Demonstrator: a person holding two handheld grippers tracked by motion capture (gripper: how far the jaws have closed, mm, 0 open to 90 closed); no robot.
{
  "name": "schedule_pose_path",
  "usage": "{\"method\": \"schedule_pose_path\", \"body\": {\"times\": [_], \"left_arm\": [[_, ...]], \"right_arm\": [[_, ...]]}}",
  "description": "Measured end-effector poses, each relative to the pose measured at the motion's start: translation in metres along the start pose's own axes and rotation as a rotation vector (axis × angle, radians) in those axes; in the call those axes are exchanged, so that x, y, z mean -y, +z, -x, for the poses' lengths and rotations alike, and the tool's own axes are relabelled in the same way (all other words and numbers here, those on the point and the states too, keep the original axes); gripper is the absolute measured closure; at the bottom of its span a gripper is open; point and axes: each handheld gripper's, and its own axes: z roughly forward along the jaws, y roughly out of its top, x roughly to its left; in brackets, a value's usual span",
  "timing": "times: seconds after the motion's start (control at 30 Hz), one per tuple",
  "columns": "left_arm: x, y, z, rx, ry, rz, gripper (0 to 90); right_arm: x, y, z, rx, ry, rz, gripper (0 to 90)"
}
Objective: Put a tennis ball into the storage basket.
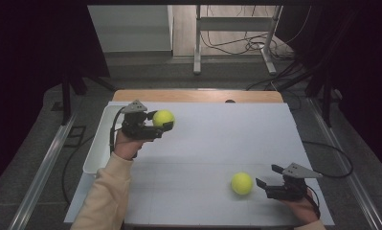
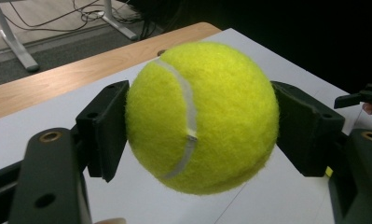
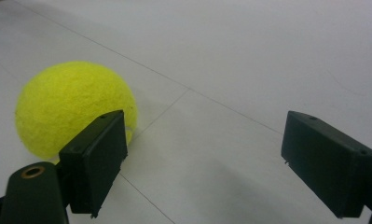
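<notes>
My left gripper (image 1: pixel 161 120) is shut on a yellow tennis ball (image 1: pixel 163 118) and holds it above the left part of the white table (image 1: pixel 207 139). In the left gripper view the ball (image 2: pixel 202 116) is pressed between both black pads (image 2: pixel 104 128), its white seam facing the camera. A second tennis ball (image 1: pixel 241 183) rests on the table at the front right. My right gripper (image 1: pixel 266 176) lies just to its right, open, pointing at it. In the right gripper view this ball (image 3: pixel 72 109) sits beyond the left pad (image 3: pixel 97 161), outside the gap between the jaws.
A white bin (image 1: pixel 98 143) stands along the table's left edge, beside the left hand. The wooden table edge (image 1: pixel 198 96) runs along the far side. Cables and a metal stand's legs (image 1: pixel 231 48) lie on the floor beyond.
</notes>
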Motion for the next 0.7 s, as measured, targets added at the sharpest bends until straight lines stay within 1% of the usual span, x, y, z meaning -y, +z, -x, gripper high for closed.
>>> {"method": "schedule_pose_path", "body": {"times": [0.27, 0.53, 0.63, 0.7], "left_arm": [[0.000, -0.006, -0.006, -0.014, -0.012, 0.013, 26.0], [0.000, -0.014, -0.012, -0.044, -0.025, 0.026, 25.9], [0.000, -0.015, -0.014, -0.049, -0.028, 0.030, 25.9], [0.000, -0.017, -0.016, -0.061, -0.031, 0.030, 26.0]], "right_arm": [[0.000, 0.000, 0.000, 0.000, -0.001, -0.001, 14.9], [0.000, 0.000, 0.000, -0.002, -0.001, 0.000, 14.9], [0.000, 0.000, 0.000, -0.002, -0.001, 0.000, 14.9], [0.000, 0.000, 0.000, 0.000, -0.001, -0.002, 14.9]]}}
